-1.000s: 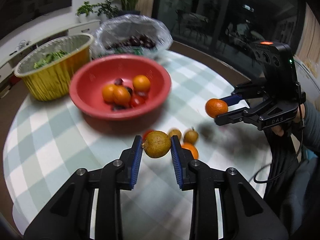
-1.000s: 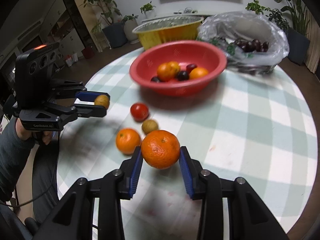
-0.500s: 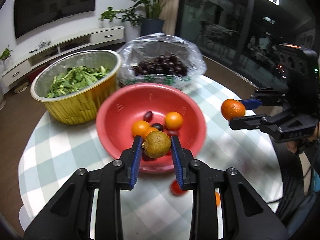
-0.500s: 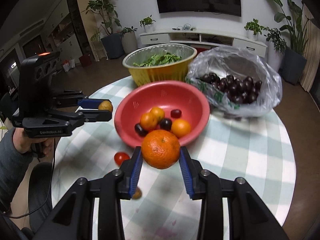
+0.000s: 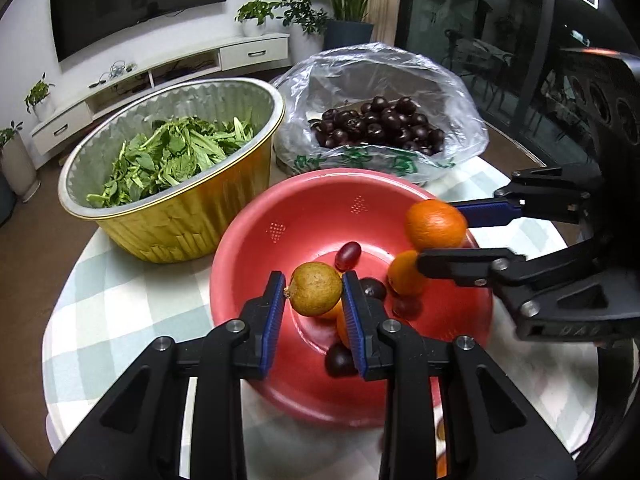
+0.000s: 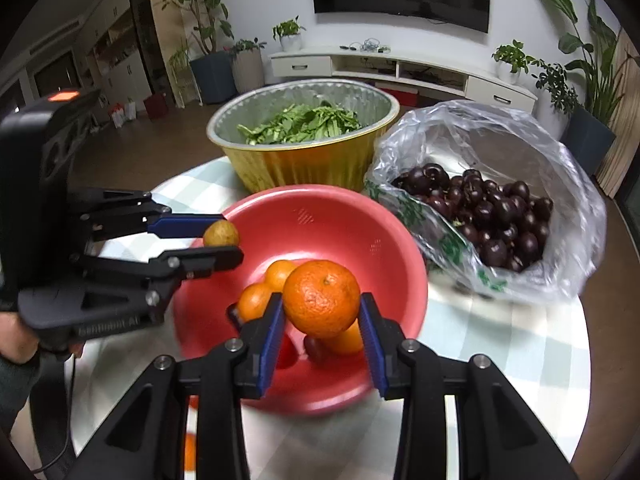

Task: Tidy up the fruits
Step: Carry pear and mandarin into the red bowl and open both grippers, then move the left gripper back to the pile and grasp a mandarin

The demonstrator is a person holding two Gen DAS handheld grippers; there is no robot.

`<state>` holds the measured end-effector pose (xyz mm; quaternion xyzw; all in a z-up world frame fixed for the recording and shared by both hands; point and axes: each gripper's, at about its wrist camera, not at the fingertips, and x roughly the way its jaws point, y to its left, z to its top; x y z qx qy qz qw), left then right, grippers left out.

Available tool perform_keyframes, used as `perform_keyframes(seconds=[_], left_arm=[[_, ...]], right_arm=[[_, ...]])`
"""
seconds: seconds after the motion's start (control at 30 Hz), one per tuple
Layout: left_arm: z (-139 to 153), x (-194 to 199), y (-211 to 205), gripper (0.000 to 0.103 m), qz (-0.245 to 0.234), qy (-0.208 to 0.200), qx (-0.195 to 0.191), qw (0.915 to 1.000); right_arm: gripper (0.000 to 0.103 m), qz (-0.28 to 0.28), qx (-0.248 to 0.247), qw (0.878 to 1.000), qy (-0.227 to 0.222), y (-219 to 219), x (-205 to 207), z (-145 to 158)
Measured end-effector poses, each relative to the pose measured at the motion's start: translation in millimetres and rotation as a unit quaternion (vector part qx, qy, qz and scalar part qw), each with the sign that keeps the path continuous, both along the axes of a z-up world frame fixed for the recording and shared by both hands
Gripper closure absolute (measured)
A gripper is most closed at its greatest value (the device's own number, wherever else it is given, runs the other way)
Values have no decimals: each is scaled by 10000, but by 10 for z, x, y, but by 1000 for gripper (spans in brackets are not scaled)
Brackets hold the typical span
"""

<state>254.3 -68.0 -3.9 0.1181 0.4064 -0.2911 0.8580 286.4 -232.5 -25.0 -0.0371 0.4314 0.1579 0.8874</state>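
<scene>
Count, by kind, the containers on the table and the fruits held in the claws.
Red bowl: 1
Gold foil bowl: 1
Plastic bag: 1
Held mandarin: 1
Held yellow-brown fruit: 1
Total: 5

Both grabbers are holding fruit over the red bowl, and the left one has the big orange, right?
Not quite. The left gripper holds the small yellow-brown fruit; the right gripper has the big orange. Both are over the red bowl, as each wrist view shows.

My bowl (image 5: 248, 240) sits on the table (image 5: 120, 320), the foil pan (image 5: 180, 216) behind-left, the cherry bag (image 5: 460, 120) behind-right.
</scene>
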Motion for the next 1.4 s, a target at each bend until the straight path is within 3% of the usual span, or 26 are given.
perform_keyframes(seconds=[0.3,0.5,0.77,0.9,1.07,1.2,1.4], left_arm=[[-289,172,-58,75,130,174,157,9996],[-263,184,-113,39,197,-22,221,9996],[-71,21,1,18,276,-138,-20,9995],[120,-258,184,1,414,-293,-295,9983],[176,-798,369,0,368,-362,-271,9983],[-14,-1289,435,0,221,-99,-163,9996],[-363,-1775,339,0,75,115,229,9996]], right_arm=[[63,-48,-335,9991,245,39,433,-252],[60,-48,-504,9982,317,84,517,-372],[44,-74,-491,9987,94,34,425,-266],[40,-206,-177,9996,-58,-57,237,-113],[34,-220,308,9985,-387,-188,-310,90],[34,-128,499,9978,-428,-246,-802,56],[34,-265,812,9963,-118,-292,-1382,-264]])
